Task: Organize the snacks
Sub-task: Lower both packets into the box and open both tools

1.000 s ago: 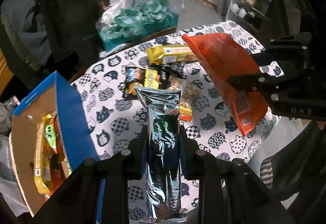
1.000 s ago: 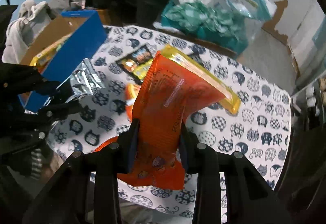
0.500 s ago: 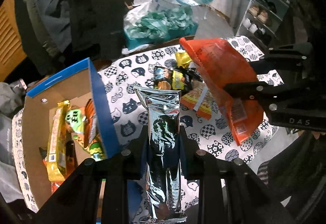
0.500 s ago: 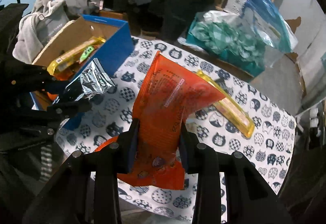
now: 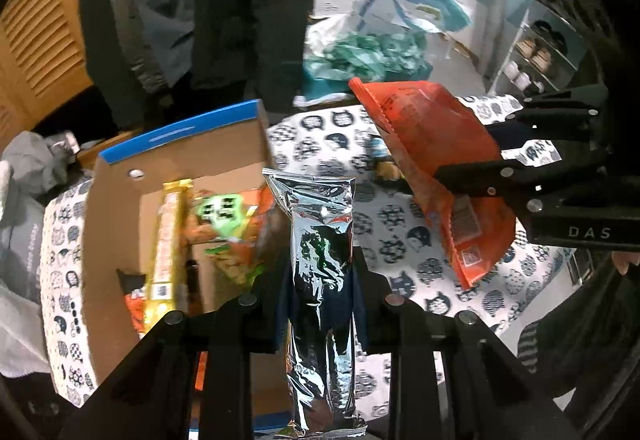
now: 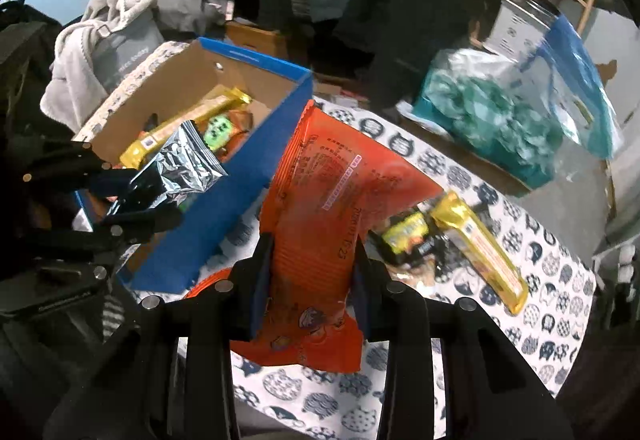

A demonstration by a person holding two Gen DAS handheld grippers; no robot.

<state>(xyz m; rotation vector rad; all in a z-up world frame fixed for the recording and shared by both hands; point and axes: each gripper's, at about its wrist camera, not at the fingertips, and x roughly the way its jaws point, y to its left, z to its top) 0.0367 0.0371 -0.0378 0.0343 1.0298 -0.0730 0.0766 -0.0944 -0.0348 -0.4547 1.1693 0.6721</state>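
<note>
My left gripper (image 5: 320,304) is shut on a silver foil packet (image 5: 320,240) and holds it upright over the near right edge of the blue cardboard box (image 5: 180,132). The box holds a yellow bar (image 5: 168,232) and green and orange packets. My right gripper (image 6: 312,280) is shut on an orange snack bag (image 6: 332,200), held above the cat-print table just right of the box (image 6: 240,168). The left gripper and foil packet (image 6: 184,160) show at the left of the right wrist view. A yellow bar (image 6: 476,236) and small dark packets (image 6: 408,236) lie on the table.
The table (image 6: 540,280) has a white cloth with cat prints. A teal bin with plastic bags (image 6: 492,108) stands behind it. Dark coats hang at the back. Grey clothes (image 6: 100,40) lie left of the box. A shoe shelf (image 5: 540,52) stands at the right.
Both grippers have swung left toward the blue box with their packets. The foil packet now hangs over the box's edge, and the orange bag has come beside the box.
</note>
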